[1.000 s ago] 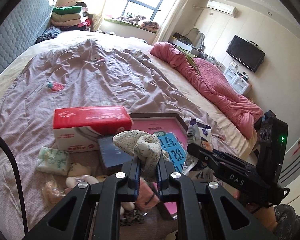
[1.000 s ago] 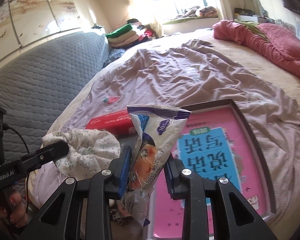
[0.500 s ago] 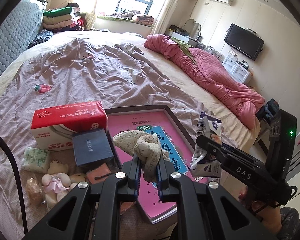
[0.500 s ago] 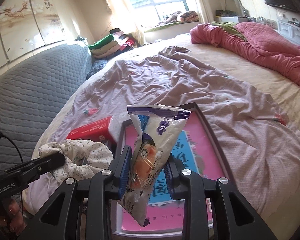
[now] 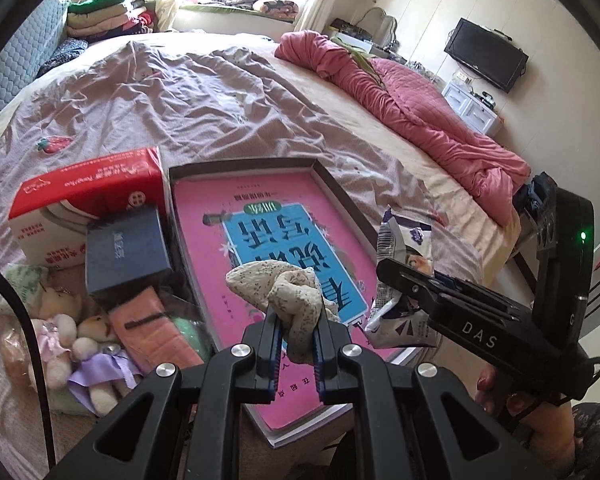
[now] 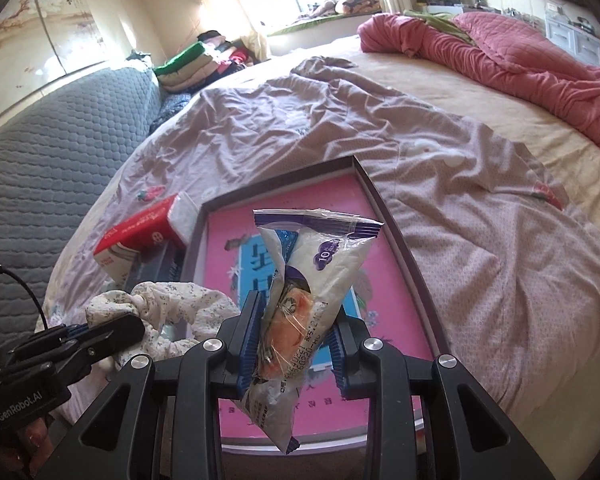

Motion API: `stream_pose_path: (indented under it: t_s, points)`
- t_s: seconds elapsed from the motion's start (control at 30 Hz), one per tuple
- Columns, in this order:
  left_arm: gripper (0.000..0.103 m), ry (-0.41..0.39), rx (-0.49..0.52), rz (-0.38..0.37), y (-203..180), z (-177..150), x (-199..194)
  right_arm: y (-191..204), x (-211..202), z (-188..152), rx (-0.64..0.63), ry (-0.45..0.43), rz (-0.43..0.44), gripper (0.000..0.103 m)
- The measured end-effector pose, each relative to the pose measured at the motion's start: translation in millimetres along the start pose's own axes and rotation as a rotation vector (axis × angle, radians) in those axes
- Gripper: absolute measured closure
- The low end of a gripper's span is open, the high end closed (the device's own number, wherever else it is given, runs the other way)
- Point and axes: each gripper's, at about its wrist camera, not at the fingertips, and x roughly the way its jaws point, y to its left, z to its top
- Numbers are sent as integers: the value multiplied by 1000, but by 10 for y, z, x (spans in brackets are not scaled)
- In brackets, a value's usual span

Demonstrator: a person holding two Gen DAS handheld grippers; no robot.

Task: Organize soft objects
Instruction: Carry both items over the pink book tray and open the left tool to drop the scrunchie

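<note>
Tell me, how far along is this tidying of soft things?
Early, it seems. Nothing lies in the tray yet except its pink book. In hand: the left gripper is shut on a floral scrunchie, the right gripper on a snack bag, both over the tray. Left on the bed: plush toys, a peach cloth and a small tissue pack beside two boxes.

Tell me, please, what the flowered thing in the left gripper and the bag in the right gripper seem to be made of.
The flowered scrunchie looks like soft matte cotton-like cloth: it bunches into gathered folds where the left gripper pinches it. The snack bag in the right gripper looks like thin glossy plastic film: it creases sharply, reflects light, and is partly clear, showing something orange inside.
</note>
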Motion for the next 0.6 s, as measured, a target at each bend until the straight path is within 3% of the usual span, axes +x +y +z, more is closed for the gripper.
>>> stream_pose_path:
  t_s: [0.27,0.6]
  points:
    - [90,50,31,-7,-73,-141,214,-174,230,-84,31,88,-46,71]
    - [90,101,46,0,-96,-234,393,-283,390,-143,40,136,-115,70]
